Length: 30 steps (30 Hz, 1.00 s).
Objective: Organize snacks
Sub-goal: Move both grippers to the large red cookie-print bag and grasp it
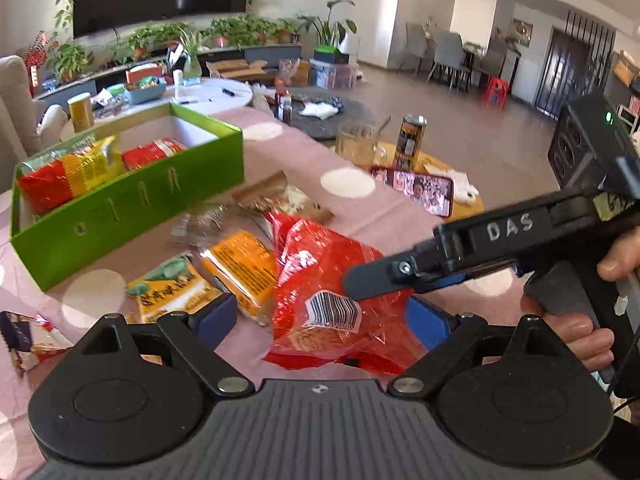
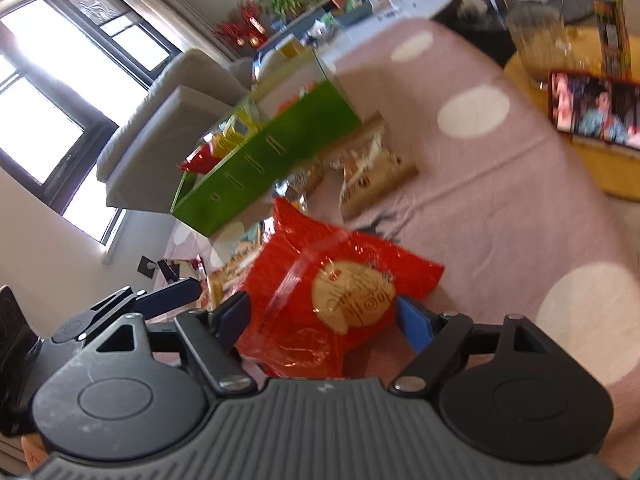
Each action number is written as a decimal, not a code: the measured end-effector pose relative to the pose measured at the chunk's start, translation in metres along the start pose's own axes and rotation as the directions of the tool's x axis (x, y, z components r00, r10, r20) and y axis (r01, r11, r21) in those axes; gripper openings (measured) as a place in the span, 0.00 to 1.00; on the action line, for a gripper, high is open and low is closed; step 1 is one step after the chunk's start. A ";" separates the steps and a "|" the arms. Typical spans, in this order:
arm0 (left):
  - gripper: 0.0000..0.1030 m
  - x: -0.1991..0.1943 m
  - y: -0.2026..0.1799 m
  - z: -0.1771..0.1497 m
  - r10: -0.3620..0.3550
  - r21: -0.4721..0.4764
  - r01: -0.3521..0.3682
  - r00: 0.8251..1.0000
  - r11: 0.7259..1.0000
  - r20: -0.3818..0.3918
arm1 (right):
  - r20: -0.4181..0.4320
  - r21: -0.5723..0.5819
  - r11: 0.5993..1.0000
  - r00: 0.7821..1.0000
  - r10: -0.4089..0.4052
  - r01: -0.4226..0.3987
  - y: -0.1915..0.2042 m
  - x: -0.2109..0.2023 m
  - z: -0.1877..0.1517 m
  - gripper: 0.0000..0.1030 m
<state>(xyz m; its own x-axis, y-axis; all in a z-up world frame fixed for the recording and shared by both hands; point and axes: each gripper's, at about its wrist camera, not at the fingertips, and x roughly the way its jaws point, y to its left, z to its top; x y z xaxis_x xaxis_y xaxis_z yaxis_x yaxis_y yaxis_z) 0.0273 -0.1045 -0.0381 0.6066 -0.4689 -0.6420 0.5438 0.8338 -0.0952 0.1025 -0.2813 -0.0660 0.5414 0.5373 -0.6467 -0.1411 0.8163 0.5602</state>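
Note:
A red snack bag lies on the pink dotted cloth. My left gripper is open, its blue pads on either side of the bag's near end. My right gripper is open around the same red bag; it reaches in from the right in the left wrist view. An orange packet, a yellow-green packet and a brown packet lie beside the bag. The green box at the left holds red and yellow packets.
A phone, a glass mug and a can stand on a yellow table to the right. A purple-white packet lies at the left edge. A sofa is behind the green box.

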 end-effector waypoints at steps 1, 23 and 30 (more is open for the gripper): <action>0.86 0.004 0.000 0.000 0.000 0.003 0.000 1.000 1.000 -0.010 | -0.002 -0.003 1.000 1.000 0.004 -0.004 0.001 0.001 0.000 0.76; 0.67 -0.039 0.012 0.007 0.035 -0.088 -0.025 0.994 0.996 0.105 | 0.047 -0.285 0.957 0.996 0.075 -0.059 0.082 0.007 0.003 0.63; 0.67 -0.045 0.038 0.005 0.083 -0.127 -0.067 0.989 0.990 0.126 | 0.072 -0.384 0.921 0.992 0.103 -0.067 0.114 0.024 0.016 0.63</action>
<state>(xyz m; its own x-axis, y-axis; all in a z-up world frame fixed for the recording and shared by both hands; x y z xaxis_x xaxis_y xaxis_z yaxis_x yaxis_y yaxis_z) 0.0237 -0.0536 -0.0091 0.7181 -0.4309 -0.5464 0.4237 0.8937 -0.1479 0.1126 -0.1788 -0.0098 0.5827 0.6015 -0.5465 -0.4843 0.7970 0.3608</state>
